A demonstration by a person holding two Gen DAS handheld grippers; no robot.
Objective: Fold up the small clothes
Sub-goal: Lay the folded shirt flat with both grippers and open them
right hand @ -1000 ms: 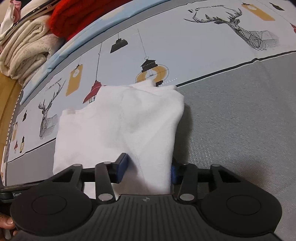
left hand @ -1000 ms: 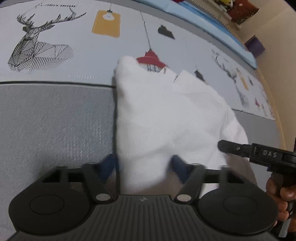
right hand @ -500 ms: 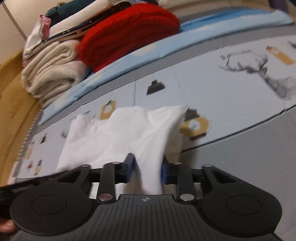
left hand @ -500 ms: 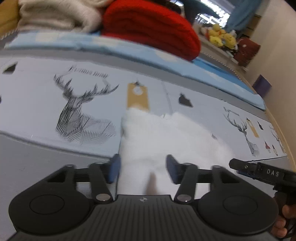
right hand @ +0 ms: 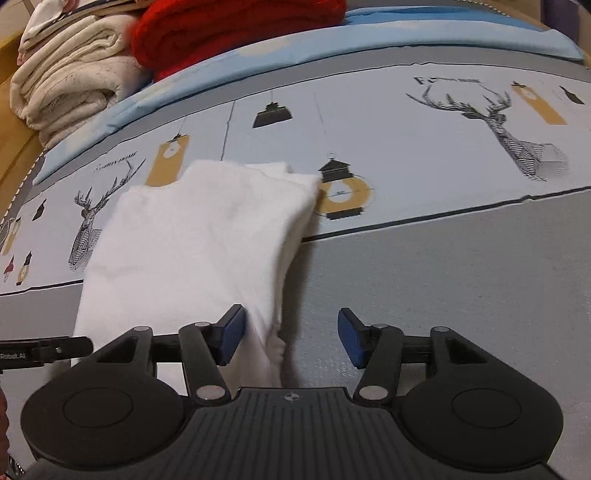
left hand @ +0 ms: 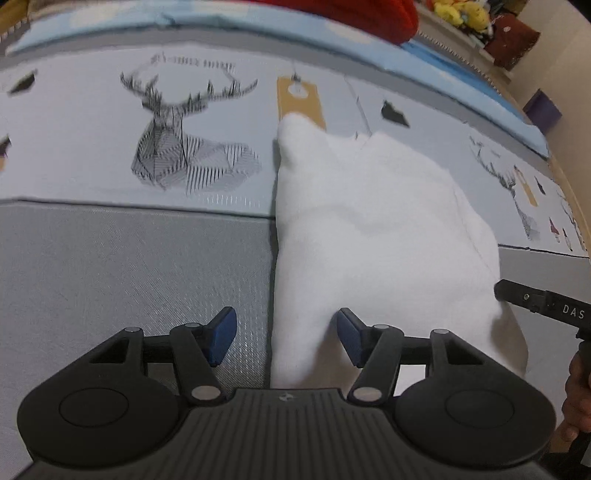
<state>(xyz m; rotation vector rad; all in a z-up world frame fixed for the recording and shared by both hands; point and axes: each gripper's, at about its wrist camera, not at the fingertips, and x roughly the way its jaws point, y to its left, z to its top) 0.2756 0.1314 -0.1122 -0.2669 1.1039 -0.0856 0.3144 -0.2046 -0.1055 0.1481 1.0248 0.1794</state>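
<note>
A small white garment (left hand: 373, 229) lies folded on the printed mat, also seen in the right wrist view (right hand: 199, 251). My left gripper (left hand: 284, 336) is open, its blue pads (left hand: 221, 334) either side of the garment's near left corner, not clamping it. My right gripper (right hand: 290, 338) is open, its pads (right hand: 351, 338) straddling the garment's near right corner. The right gripper's black finger (left hand: 543, 304) shows at the garment's right edge in the left wrist view.
The mat (right hand: 443, 280) has a grey zone and a pale zone with deer and lantern prints. A red knit (right hand: 229, 29) and cream folded blankets (right hand: 70, 81) are stacked at the back. A blue pad (right hand: 406, 40) borders the mat.
Both grippers held the garment's near edge raised, carried it forward, then lowered it. Both have now opened and the garment lies flat on the mat.
</note>
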